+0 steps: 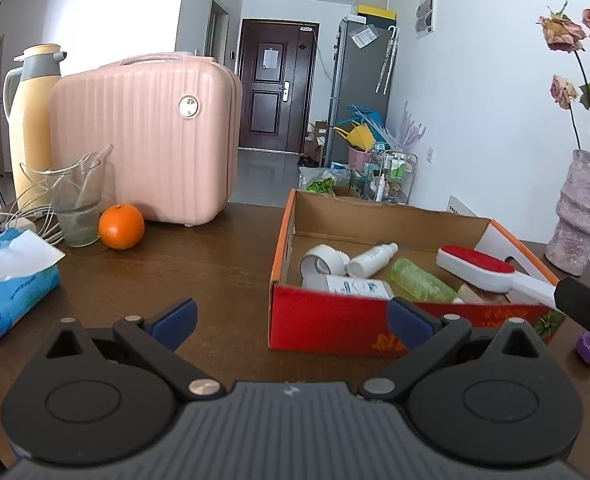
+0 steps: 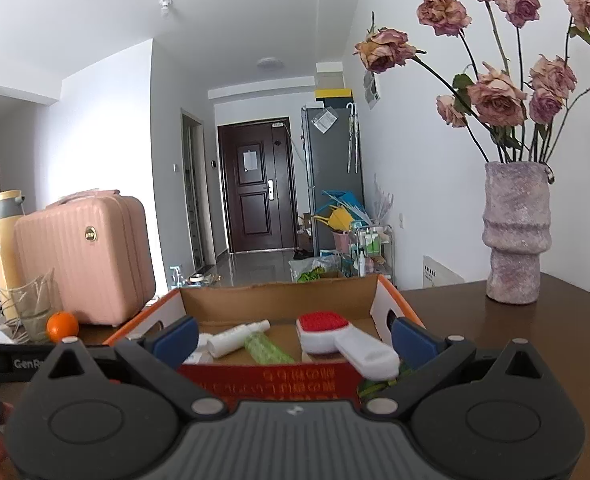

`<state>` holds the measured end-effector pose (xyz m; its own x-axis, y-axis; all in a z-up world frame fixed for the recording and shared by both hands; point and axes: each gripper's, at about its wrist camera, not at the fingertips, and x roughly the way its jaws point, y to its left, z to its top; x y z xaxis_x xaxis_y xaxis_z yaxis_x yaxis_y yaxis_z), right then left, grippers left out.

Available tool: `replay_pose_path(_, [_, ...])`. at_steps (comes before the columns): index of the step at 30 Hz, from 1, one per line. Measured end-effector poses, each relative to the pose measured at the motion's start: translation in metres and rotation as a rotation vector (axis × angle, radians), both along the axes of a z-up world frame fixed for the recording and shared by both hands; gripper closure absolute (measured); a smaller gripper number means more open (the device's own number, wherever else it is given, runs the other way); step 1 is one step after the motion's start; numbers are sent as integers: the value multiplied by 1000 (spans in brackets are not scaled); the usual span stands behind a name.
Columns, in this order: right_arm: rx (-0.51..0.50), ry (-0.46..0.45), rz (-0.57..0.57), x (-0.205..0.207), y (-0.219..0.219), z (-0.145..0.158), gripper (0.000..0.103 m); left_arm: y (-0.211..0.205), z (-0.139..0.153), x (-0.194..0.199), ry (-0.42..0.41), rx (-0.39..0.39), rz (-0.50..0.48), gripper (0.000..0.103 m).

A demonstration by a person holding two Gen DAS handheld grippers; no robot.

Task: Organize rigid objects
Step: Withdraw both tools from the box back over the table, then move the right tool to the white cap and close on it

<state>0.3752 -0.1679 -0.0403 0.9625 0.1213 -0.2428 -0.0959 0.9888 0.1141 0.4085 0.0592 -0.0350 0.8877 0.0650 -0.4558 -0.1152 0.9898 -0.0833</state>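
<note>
A red and orange cardboard box [image 1: 335,320] [image 2: 279,380] stands open on the dark wooden table. Inside lie a white and red lint brush [image 1: 483,270] [image 2: 335,334], a white bottle [image 1: 371,258] [image 2: 237,338], a green ribbed tube [image 1: 421,280] [image 2: 267,350], a white roll [image 1: 321,260] and a flat white pack [image 1: 351,286]. My left gripper [image 1: 293,320] is open just in front of the box's left front corner, holding nothing. My right gripper [image 2: 293,338] is open at the box's near wall, with the brush handle between its blue pads but not touching them.
A pink case [image 1: 147,140], a yellow thermos [image 1: 31,120], a glass [image 1: 77,204] and an orange [image 1: 121,226] stand at the back left. A blue tissue pack [image 1: 11,284] lies near left. A vase of dried roses [image 2: 515,236] stands right. A purple piece [image 1: 587,346] lies beside the box.
</note>
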Motion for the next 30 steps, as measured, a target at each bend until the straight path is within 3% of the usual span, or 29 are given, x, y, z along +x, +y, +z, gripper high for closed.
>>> replay_pose_path(20, [0,72,-23,-68,-22,-14,0,-18,-9,-72,30,11,-23,0])
replay_pose_path(30, [18,113,-50,-83,-35,-23,0,-24,-12,-86,50,-5,-37,0])
